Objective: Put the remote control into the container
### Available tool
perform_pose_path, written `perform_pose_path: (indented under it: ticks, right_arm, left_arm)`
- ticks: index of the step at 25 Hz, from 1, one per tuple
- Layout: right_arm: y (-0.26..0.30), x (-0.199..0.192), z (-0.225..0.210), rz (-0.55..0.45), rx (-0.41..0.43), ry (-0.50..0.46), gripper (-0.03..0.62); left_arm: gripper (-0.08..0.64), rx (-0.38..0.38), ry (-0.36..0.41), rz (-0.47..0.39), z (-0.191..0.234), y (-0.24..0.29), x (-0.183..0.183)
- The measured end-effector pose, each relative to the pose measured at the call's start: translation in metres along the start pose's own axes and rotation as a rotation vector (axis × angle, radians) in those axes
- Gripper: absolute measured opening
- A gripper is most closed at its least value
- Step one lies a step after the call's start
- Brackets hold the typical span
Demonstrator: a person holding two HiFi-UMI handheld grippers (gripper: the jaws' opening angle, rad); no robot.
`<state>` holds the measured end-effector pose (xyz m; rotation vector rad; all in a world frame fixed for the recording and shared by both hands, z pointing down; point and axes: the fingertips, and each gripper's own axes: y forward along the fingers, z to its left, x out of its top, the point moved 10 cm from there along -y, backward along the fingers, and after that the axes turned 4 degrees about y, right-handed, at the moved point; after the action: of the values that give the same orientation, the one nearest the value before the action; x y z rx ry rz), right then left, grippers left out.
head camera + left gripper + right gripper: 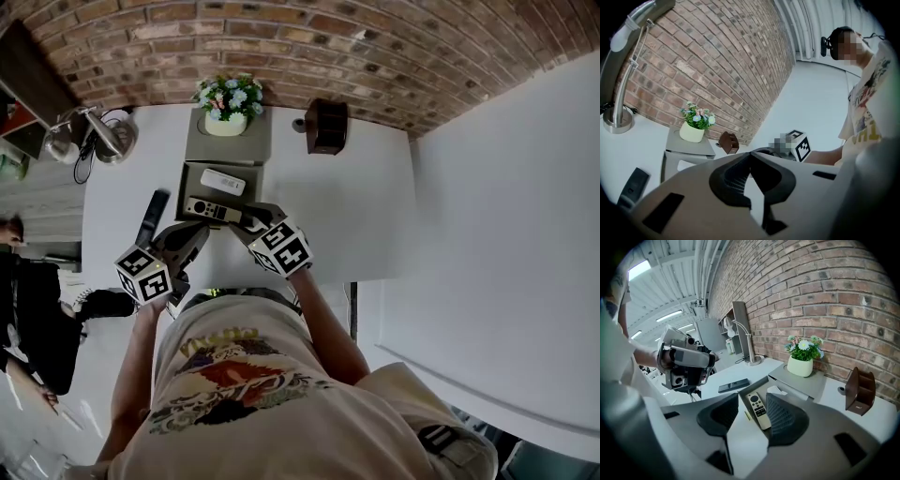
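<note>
remote (758,410) lies in the grey container (751,386); right gripper (752,399) jaws spread near it; left gripper (750,154) jaws pressed together, empty.

Table (366,216): white, rectangular; far edge against the wall.
Brick wall (309,37): red-brown bricks with pale joints, running behind the table.
Grey slab (251,146): flat, raised above the tabletop, close to the wall.
Flower pot (226,125): cream, rounded, upright on the grey slab.
Flowers (229,94): blue, white and pink blooms with green leaves, filling the pot.
Wooden holder (326,126): dark brown, upright on the table, right of the pot and apart from it.
Desk lamp (94,133): silver, with a round base at the table's far left corner and a curved arm.
Cable (84,167): black, lying by the lamp's base.
Floor (506,244): pale grey, right of the table.
</note>
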<state>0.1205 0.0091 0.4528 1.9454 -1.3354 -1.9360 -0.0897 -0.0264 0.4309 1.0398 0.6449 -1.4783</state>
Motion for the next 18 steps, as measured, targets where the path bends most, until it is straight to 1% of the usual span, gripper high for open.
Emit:
perform_pose_path:
  ticks: [3, 5, 13, 18]
  right_arm:
    - [-0.002, 0.0, -0.004, -0.004, 0.021, -0.006, 0.19]
    - [-0.003, -0.001, -0.007, -0.002, 0.036, -0.01, 0.19]
    - [-0.006, -0.004, -0.024, 0.001, 0.096, -0.034, 0.19]
    - [-0.004, -0.007, -0.036, 0.015, 0.13, -0.064, 0.19]
  left_arm:
    - [0.005, 0.035, 0.024, 0.017, -0.004, 0.003, 0.0]
    - [0.005, 0.061, 0.026, 0.026, -0.006, 0.003, -0.002]
    - [0.005, 0.158, -0.012, 0.014, -0.01, 0.003, -0.007]
    - [0.005, 0.235, -0.044, -0.013, -0.017, 0.001, -0.014]
